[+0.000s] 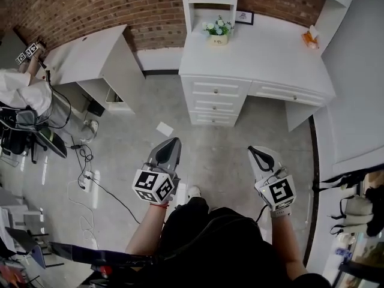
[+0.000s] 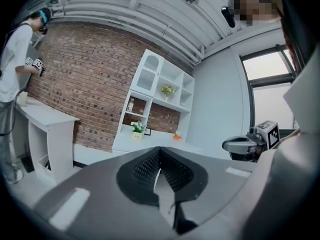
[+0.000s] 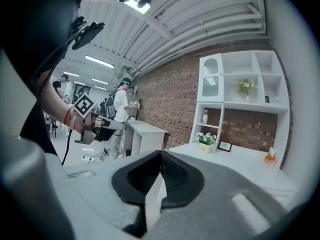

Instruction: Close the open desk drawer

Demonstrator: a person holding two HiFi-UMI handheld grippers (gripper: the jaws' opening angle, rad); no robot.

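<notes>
White wooden desk (image 1: 258, 59) with its stack of white panelled drawers (image 1: 215, 104), far centre against the red brick wall (image 1: 90, 5), no drawer clearly standing out, and well apart from it, near, over the grey floor (image 1: 210, 152), the left gripper (image 1: 173, 142) and right gripper (image 1: 255, 151), jaws together on nothing.
</notes>
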